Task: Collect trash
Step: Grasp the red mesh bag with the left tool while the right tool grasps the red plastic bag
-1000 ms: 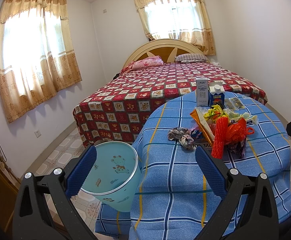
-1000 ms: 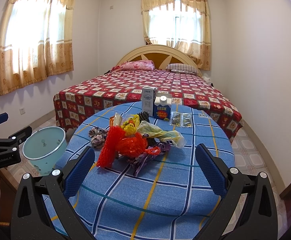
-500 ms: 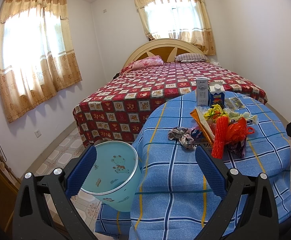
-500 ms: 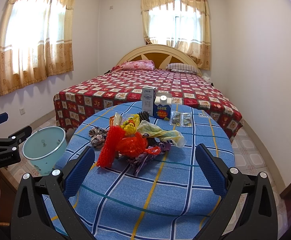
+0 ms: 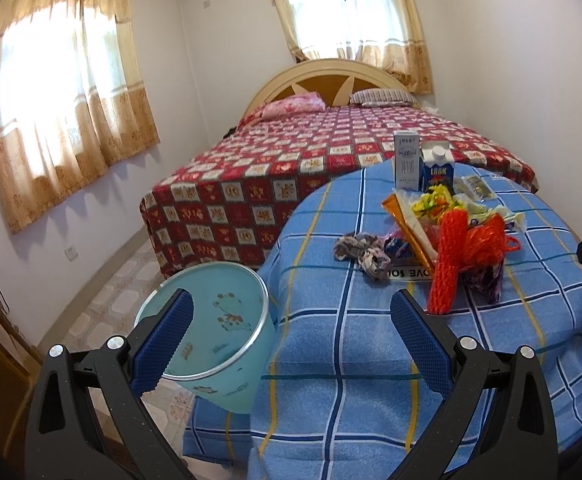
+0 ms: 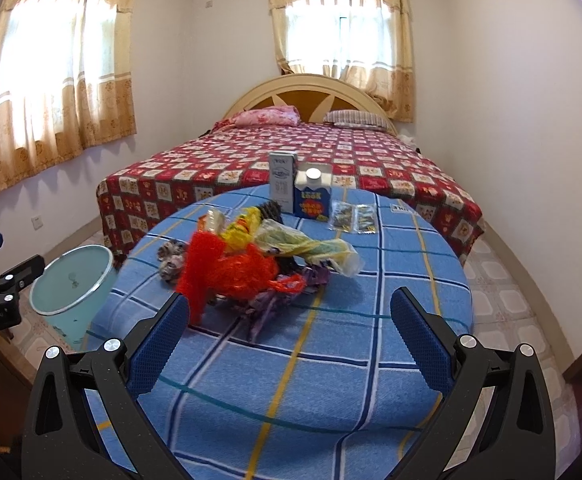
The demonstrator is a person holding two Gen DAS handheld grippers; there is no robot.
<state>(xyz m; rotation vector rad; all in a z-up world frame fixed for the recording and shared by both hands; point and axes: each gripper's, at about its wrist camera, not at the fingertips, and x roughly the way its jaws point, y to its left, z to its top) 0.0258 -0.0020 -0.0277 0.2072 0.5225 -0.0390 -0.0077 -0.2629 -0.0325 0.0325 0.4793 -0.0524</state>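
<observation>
Left gripper (image 5: pixel 291 336): jaws spread wide, nothing between them, held above the near edge of the desk (image 5: pixel 371 344). Right gripper (image 6: pixel 291 334): jaws likewise wide apart and holding nothing, low over the blue checked cloth.

Trash pile sits mid-desk: red mesh sleeve (image 6: pixel 199 272) leaning at its left, orange net bag (image 6: pixel 247 272) touching it, yellow-green plastic bag (image 6: pixel 311 248) behind, purple wrapper scraps (image 6: pixel 283 296) underneath. Crumpled grey wad (image 5: pixel 365 254) just left of the pile.

Farther back, upright: white carton (image 6: pixel 282 182) and blue carton (image 6: pixel 311 196) side by side; two small sachets (image 6: pixel 351 218) lie flat to their right.

Teal bin (image 5: pixel 219 336) stands on the floor beside the desk's left edge, tilted in the left view. Bed (image 6: pixel 291 160) behind.
</observation>
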